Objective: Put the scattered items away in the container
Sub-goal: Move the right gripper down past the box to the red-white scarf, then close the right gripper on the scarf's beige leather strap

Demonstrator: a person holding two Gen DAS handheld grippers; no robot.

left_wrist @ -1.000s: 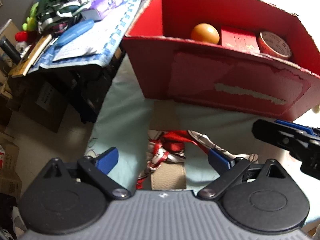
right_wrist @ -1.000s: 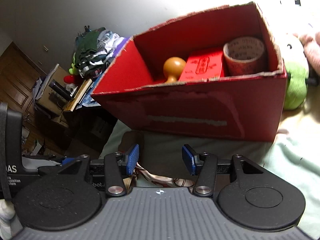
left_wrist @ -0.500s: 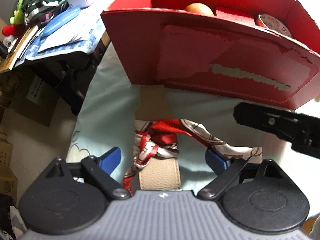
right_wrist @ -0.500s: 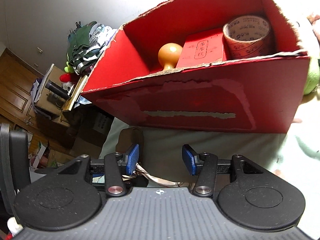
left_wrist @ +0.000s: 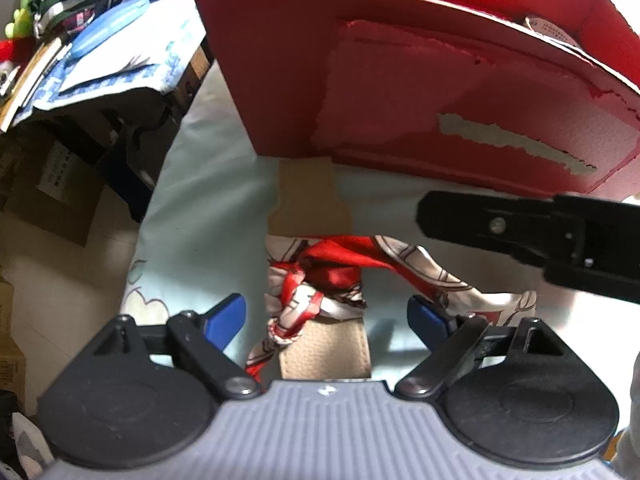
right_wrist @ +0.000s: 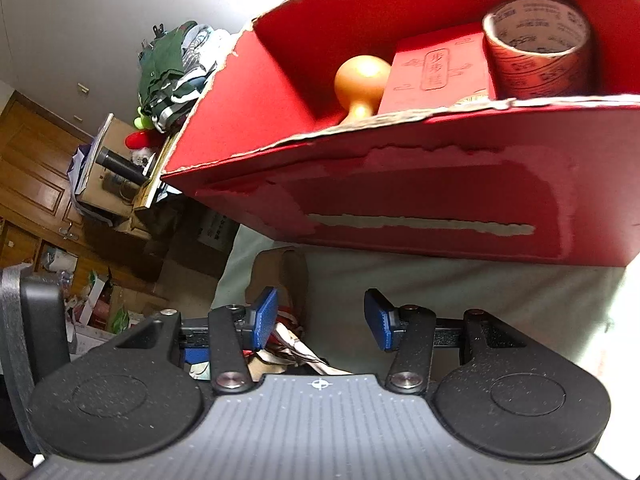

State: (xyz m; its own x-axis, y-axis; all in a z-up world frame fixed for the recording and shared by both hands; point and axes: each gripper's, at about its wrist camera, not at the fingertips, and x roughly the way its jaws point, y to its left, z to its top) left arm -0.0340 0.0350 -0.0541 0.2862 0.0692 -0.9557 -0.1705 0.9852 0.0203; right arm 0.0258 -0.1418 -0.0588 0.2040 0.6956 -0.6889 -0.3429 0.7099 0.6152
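The left gripper (left_wrist: 326,316) gapes wide over the scarf (left_wrist: 320,276) on a beige strap (left_wrist: 326,350); the right gripper (right_wrist: 322,318) stands open, empty, near the red box (right_wrist: 432,196)

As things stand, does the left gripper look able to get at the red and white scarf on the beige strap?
Probably yes. The left gripper is open with the scarf lying directly between its fingers, nothing over it. The right gripper sits off to the side, and the red box stands beyond.
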